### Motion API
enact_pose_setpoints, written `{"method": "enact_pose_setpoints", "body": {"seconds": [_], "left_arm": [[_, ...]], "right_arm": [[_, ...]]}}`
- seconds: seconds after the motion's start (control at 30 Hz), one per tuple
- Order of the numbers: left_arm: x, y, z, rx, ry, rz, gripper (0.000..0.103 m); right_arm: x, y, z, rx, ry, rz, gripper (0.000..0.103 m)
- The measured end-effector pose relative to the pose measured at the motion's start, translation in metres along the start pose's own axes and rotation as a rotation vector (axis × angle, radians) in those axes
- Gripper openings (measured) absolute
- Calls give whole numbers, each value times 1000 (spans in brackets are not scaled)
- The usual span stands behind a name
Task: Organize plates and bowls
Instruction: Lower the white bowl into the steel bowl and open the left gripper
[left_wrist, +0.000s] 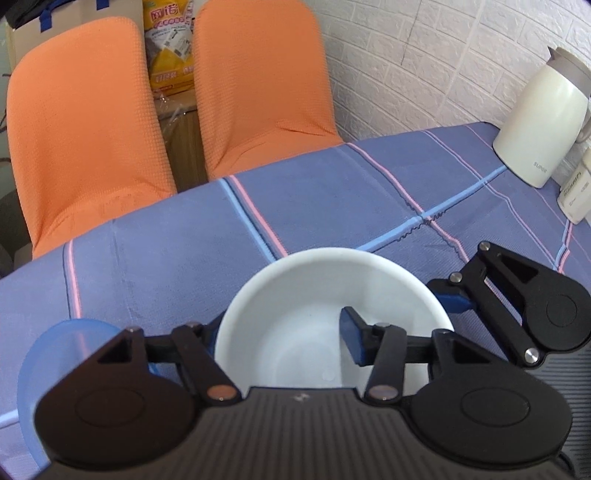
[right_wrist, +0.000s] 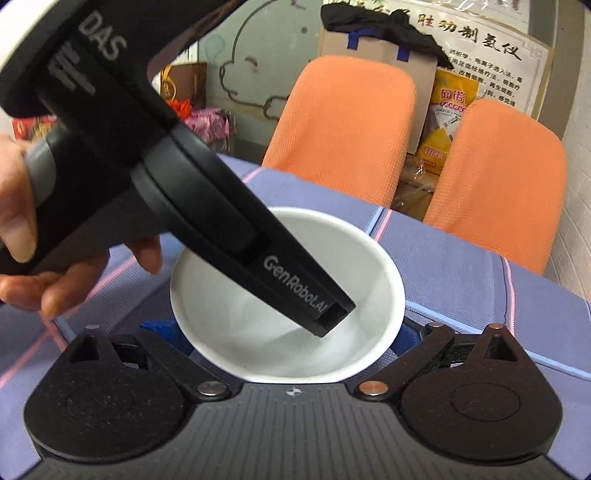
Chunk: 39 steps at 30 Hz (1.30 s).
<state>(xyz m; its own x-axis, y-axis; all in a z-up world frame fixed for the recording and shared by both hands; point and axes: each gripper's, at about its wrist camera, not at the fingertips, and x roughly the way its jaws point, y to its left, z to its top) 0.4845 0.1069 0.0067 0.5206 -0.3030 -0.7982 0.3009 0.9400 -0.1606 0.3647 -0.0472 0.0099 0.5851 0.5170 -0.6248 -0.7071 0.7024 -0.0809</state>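
Observation:
A white bowl (left_wrist: 295, 295) stands on the blue striped tablecloth (left_wrist: 332, 192), right in front of both cameras. My left gripper (left_wrist: 280, 328) is open. Its right pad (left_wrist: 351, 332) hangs inside the bowl, clear of the wall, and its left finger is outside the left rim. In the right wrist view the bowl (right_wrist: 236, 325) lies between the widely spread fingers of my right gripper (right_wrist: 282, 325). Their tips are hidden under the rim. One right pad (left_wrist: 454, 301) sits by the bowl's outer right side. A translucent blue bowl (left_wrist: 55, 354) lies at the lower left.
Two orange chairs (left_wrist: 255, 81) stand at the table's far edge. A white jug (left_wrist: 535, 122) and a small white container (left_wrist: 574, 192) sit at the right by the brick wall. A person's hand (right_wrist: 22, 221) holds the left gripper.

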Motion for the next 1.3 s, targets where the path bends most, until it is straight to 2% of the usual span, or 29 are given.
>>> {"method": "enact_pose_setpoints", "body": {"seconds": [0.17,0.3,0.43,0.73,0.97,1.13,1.2,1.23,1.3], "left_arm": [[-23,-16,-1,7,-38,-7,50],[-51,-40,-10,20,-65,-20,50],[-86,-76,-35,34,-93,-45,50],[-140,-154,-118,89,-118,-80,52],[-141,-185,-173,109,-93,-68,54],[-125,-188,-188,89,-58,-75,55],[-121,-190,-192,108,-54,-47,56],[-119,-191,-193,119,-56,-41,60],[-116,-191,-196,118,-53,-43,63]], "right_arm": [[-13,7,8,-3,-31,-24,87],[-39,30,5,-13,-53,-48,87],[-77,69,-11,-24,-68,-75,87],[-155,102,-64,6,-64,-90,87],[-175,124,-100,45,-34,-80,88],[-171,127,-111,43,-10,-98,87],[-170,127,-115,38,-4,-114,87],[-169,126,-115,36,-3,-124,87],[-171,123,-117,44,-7,-121,87]]}}
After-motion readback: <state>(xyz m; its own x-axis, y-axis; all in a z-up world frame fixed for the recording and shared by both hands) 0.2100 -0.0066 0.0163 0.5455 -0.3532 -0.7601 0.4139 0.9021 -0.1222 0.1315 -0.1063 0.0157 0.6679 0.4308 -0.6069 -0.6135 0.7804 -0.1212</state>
